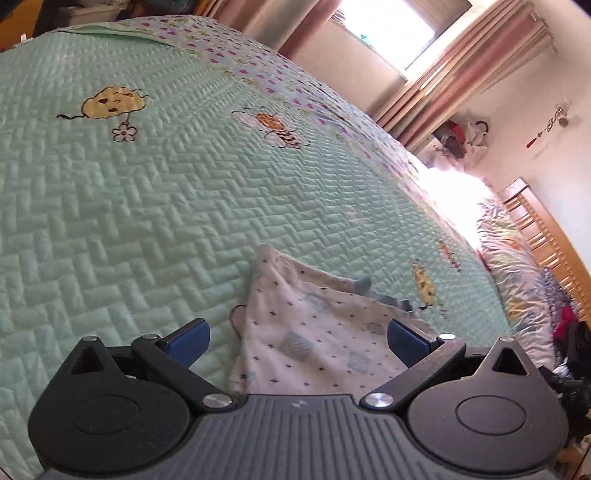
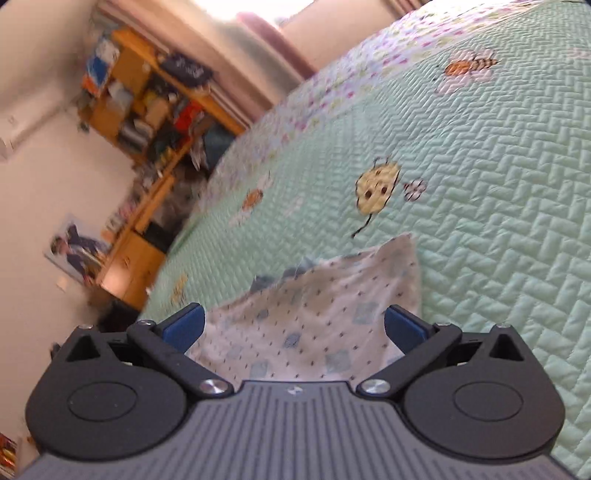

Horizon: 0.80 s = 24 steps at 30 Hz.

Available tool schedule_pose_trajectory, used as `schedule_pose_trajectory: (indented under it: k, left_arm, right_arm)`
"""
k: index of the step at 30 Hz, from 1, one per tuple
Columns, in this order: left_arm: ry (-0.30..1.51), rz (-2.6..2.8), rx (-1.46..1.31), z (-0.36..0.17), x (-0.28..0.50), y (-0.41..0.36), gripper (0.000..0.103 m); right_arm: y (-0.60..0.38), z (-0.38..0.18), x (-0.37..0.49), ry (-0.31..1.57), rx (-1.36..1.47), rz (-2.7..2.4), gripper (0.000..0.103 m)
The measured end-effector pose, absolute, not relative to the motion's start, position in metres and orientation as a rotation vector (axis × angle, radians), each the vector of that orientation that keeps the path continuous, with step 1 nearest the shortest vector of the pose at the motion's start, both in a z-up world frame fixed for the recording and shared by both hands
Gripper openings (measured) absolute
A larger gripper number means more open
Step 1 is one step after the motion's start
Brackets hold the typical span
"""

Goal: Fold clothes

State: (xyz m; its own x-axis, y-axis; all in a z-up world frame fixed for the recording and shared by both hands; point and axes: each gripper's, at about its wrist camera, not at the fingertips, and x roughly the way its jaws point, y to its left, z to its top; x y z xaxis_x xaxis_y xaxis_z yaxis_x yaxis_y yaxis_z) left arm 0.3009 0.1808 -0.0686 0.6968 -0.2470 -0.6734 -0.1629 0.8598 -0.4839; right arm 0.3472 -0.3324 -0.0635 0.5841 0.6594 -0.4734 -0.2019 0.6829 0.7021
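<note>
Two claws show here, one in each wrist view, and both stand released with their blue pads spread wide. The left claw (image 1: 298, 338) is held low over the bed, tilted so the quilt slopes up and away from it; its pads (image 1: 188, 341) sit either side of a small garment without touching it as far as can be told. The right claw (image 2: 294, 326) is held in a similar low, tilted pose, its pads (image 2: 184, 326) likewise apart with cloth lying between them, nothing pinched.

The garment (image 1: 314, 339) is white, dotted with tiny dark marks and pale blue squares. It lies on the bed close under both claws, rumpled, with a corner pointing away from the camera and a bit of grey-blue trim (image 1: 364, 284) showing at its far edge. In the right view the same cloth (image 2: 325, 314) narrows to a point toward the yellow ladybird stitched on the quilt.

The quilt (image 1: 147, 206) is pale green with a zigzag brick stitch, bees and flowers, and a border of small hearts. Beyond the bed, the left view shows curtains (image 1: 461, 74) and a bright window (image 1: 391, 26); the right view shows a blurred wooden shelf (image 2: 147, 99) crowded with things.
</note>
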Motion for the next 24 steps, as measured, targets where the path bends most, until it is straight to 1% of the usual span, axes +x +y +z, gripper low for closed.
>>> schedule_pose_trajectory:
  k: [2, 4, 9, 11, 19, 24]
  left_arm:
    - [0.845, -0.014, -0.511, -0.078, 0.306, 0.183, 0.102]
    - [0.844, -0.038, -0.577, -0.087, 0.307, 0.192, 0.102]
    - [0.855, -0.065, -0.611, -0.103, 0.314, 0.196, 0.102]
    - [0.865, -0.077, -0.599, -0.107, 0.317, 0.195, 0.102]
    - [0.904, -0.204, -0.595, -0.114, 0.343, 0.186, 0.102]
    - [0.928, -0.298, -0.649, -0.121, 0.362, 0.186, 0.102]
  right_arm:
    - [-0.337, -0.08, 0.354, 0.846, 0.637, 0.504, 0.103]
    - [-0.34, -0.1, 0.362, 0.901, 0.649, 0.486, 0.103]
    - [-0.346, -0.133, 0.371, 0.944, 0.716, 0.518, 0.103]
    - [-0.346, -0.136, 0.375, 0.939, 0.716, 0.543, 0.103]
    - [-0.334, -0.141, 0.397, 1.019, 0.666, 0.681, 0.103]
    - [-0.322, -0.143, 0.408, 1.04, 0.642, 0.798, 0.103]
